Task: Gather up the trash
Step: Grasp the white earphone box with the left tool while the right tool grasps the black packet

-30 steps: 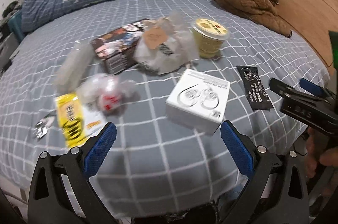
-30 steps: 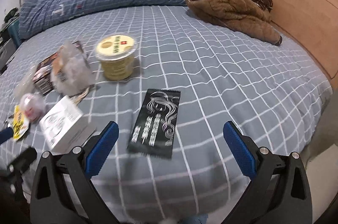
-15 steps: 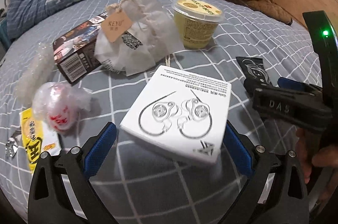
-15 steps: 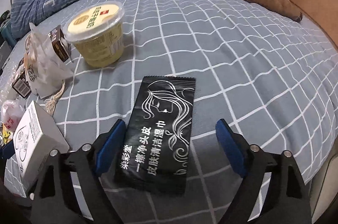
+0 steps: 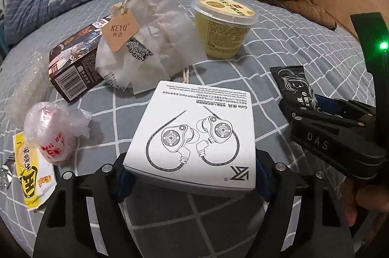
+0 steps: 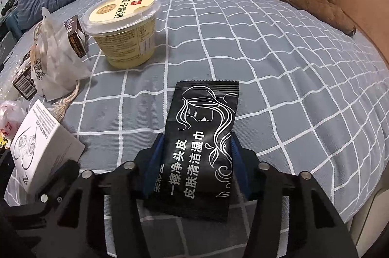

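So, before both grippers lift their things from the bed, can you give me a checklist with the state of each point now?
1. White earphone box sits between the left gripper fingers, whose jaws have just been closing: ok.
2. Left pads pressing firmly on the box: cannot tell, the box hides them.
3. Black wet-wipe packet between the right gripper fingers, jaws just closing, blue pads at both edges: ok.
4. Packet flat, not buckled: ok.
5. Box clear of the white paper bag and its cord: ok.
6. Yellow cup clear of the packet: ok.
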`<state>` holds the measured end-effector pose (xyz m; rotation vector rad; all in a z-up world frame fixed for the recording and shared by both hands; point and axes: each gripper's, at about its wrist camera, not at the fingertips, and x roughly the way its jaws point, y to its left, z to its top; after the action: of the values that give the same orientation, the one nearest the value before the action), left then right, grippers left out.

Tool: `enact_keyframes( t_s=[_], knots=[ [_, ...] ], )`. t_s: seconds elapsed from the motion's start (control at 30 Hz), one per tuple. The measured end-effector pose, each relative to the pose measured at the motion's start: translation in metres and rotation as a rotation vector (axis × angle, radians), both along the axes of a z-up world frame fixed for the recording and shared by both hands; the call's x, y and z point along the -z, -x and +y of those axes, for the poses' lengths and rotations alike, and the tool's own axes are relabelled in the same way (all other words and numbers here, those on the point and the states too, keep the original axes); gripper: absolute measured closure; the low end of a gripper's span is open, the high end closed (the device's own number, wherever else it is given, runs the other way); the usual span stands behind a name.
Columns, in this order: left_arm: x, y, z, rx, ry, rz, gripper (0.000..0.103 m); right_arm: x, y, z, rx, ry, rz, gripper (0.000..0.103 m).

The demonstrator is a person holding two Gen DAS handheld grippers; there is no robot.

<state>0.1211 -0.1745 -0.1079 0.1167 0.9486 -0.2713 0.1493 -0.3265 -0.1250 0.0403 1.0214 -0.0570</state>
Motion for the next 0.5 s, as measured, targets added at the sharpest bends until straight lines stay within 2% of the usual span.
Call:
enact_keyframes(
  t_s=[0.5],
  knots=[
    [-0.014,0.019,0.016,-0.031,-0.002,-0.022,0.029,-0.018,0.009,0.007,-0.020,0.013,-0.045,0.060]
  ],
)
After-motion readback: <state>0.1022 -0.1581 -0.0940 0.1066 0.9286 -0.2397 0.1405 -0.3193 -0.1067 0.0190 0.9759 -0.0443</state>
